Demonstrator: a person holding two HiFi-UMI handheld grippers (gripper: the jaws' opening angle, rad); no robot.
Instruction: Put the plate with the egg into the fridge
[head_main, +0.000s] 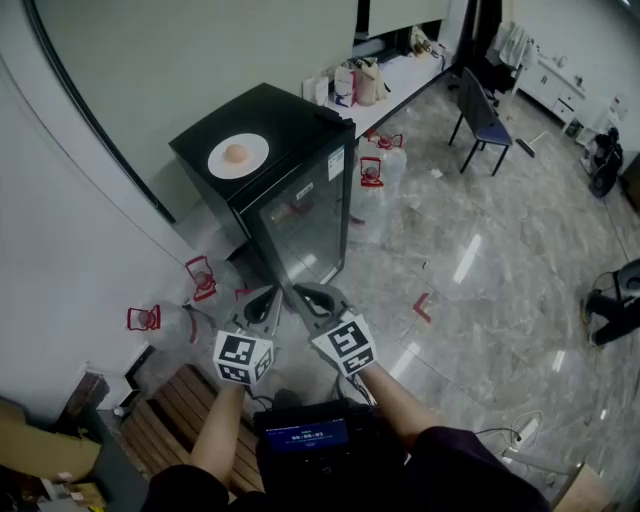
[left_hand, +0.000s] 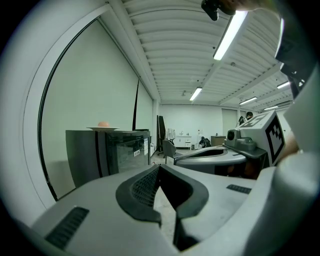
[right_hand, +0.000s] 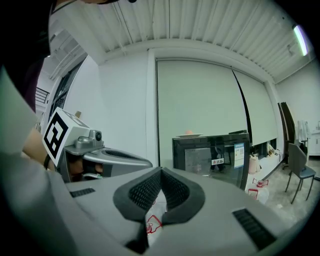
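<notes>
Head view: the white plate (head_main: 240, 157) carrying the egg (head_main: 236, 152) sits on top of the black glass-door fridge (head_main: 300, 215) (door closed). Well short of it, the left gripper (head_main: 265, 298) and right gripper (head_main: 315, 297) hang side by side, jaws pressed together on nothing.

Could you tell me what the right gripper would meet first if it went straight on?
Most likely the fridge, near its glass door's left edge; the right gripper might instead pass toward the wall, depth being unclear.
</notes>
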